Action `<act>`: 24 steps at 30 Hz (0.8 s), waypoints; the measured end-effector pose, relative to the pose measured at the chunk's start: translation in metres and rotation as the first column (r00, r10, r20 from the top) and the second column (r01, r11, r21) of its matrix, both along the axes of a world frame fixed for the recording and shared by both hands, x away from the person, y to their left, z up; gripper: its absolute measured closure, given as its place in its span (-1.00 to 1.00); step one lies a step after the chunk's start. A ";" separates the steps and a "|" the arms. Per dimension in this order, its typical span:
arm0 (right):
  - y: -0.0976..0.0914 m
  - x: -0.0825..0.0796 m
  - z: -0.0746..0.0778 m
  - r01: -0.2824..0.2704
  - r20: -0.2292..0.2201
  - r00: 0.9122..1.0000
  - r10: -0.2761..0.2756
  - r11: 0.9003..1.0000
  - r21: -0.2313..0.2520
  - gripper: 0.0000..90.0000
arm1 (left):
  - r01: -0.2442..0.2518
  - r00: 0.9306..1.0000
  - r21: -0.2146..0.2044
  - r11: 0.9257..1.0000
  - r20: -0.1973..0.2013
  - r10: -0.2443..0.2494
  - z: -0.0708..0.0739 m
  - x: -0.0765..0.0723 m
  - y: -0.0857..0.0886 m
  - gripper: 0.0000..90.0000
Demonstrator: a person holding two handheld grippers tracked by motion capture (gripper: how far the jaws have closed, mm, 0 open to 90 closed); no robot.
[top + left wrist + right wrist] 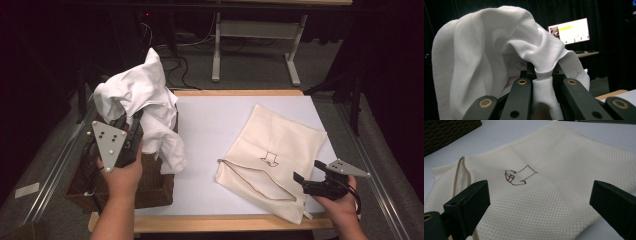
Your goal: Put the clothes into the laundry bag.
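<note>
A crumpled white garment (142,97) hangs lifted over a dark wicker basket (155,187) at the table's left. My left gripper (131,125) is shut on it. In the left gripper view a fold of the garment (486,57) is pinched between the jaws of that gripper (542,87). A cream mesh laundry bag (277,145) with a small brown drawing lies flat on the right of the white table (210,125). My right gripper (308,171) is at the bag's near right corner. Its jaws stand wide open over the bag (554,195) in the right gripper view (541,207).
The bag's zip edge (461,175) runs along its left side, partly open. The basket's corner (446,132) lies beyond it. A lit monitor (571,31) stands behind the garment. A desk frame (255,45) and cables are on the floor past the table.
</note>
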State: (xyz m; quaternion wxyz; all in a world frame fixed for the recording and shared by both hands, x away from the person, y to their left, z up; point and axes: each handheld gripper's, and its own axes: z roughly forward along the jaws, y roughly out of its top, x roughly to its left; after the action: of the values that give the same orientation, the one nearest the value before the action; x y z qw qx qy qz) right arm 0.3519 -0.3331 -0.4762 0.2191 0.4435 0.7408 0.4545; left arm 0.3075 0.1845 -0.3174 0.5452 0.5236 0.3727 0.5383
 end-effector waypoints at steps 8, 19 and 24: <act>0.002 -0.001 0.000 -0.011 0.004 1.000 0.011 1.000 -0.001 -0.90 | 0.110 0.994 -0.012 0.994 0.013 -0.109 0.005 0.004 -0.046 0.84; 0.000 -0.001 0.000 -0.017 0.009 1.000 0.017 1.000 0.006 -0.85 | 0.237 0.971 -0.018 0.971 -0.022 -0.237 -0.016 0.005 -0.099 0.84; 0.006 -0.004 0.003 -0.042 0.016 0.999 0.042 0.999 -0.005 -0.75 | 0.273 0.961 -0.013 0.962 -0.037 -0.273 -0.029 0.001 -0.112 0.84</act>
State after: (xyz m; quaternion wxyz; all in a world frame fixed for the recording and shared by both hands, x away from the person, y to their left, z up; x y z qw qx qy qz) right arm 0.3476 -0.3275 -0.4735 0.2167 0.4238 0.7491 0.4607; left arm 0.3085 0.0724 -0.3461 0.6091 0.5779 0.3094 0.4463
